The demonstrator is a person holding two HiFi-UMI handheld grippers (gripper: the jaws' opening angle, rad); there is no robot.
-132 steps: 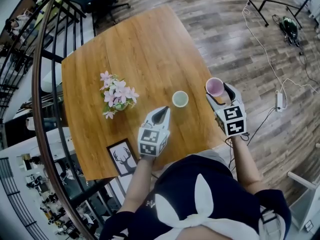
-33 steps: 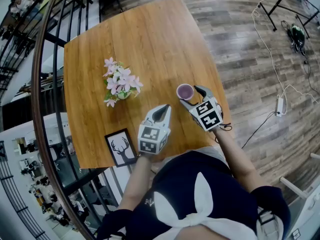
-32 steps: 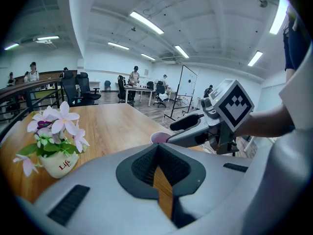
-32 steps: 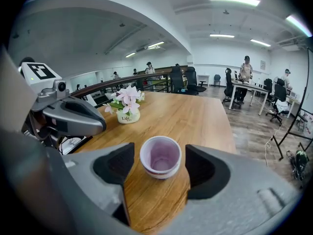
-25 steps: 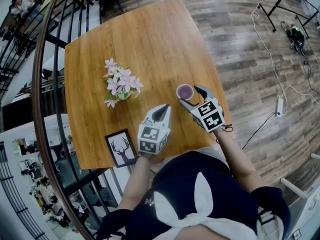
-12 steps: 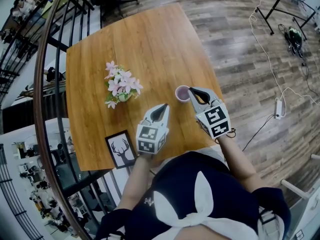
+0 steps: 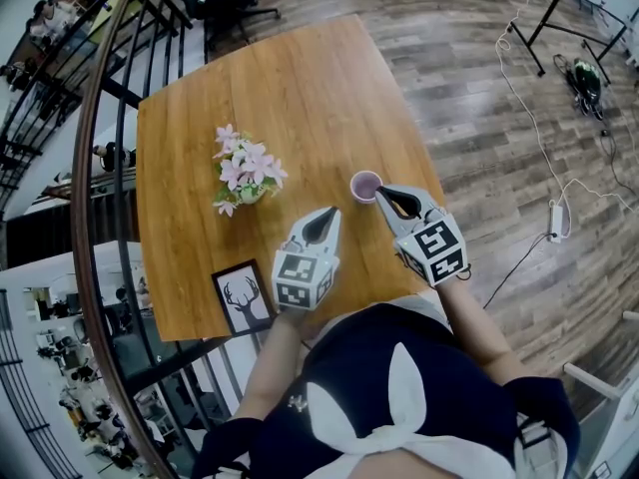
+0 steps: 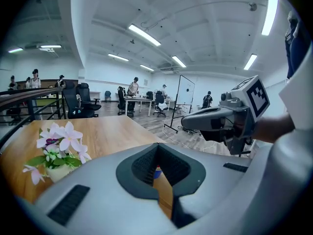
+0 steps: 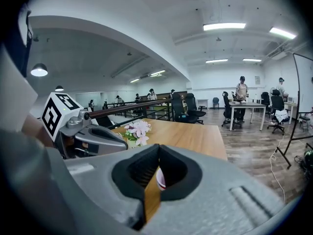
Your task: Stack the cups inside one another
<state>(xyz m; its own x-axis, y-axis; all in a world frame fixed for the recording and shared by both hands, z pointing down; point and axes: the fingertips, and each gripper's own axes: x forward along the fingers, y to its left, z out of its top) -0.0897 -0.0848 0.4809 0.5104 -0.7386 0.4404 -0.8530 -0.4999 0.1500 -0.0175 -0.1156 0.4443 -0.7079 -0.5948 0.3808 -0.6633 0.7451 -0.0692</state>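
Pink cup [image 7: 366,185] is the only one visible on the table [image 7: 300,88] (the other presumably nested with it), so stacking seems done, with the left hand-held gripper [image 7: 323,219] and right hand-held gripper [image 7: 385,197] both closed and empty.

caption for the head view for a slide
Left tongs and right tongs shut over a wooden table, a pink cup by the right one, flowers at left.

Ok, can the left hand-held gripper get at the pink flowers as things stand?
Probably yes. Only bare table lies between the left hand-held gripper and the pink flowers. Its jaws are shut, so they'd have to open first.
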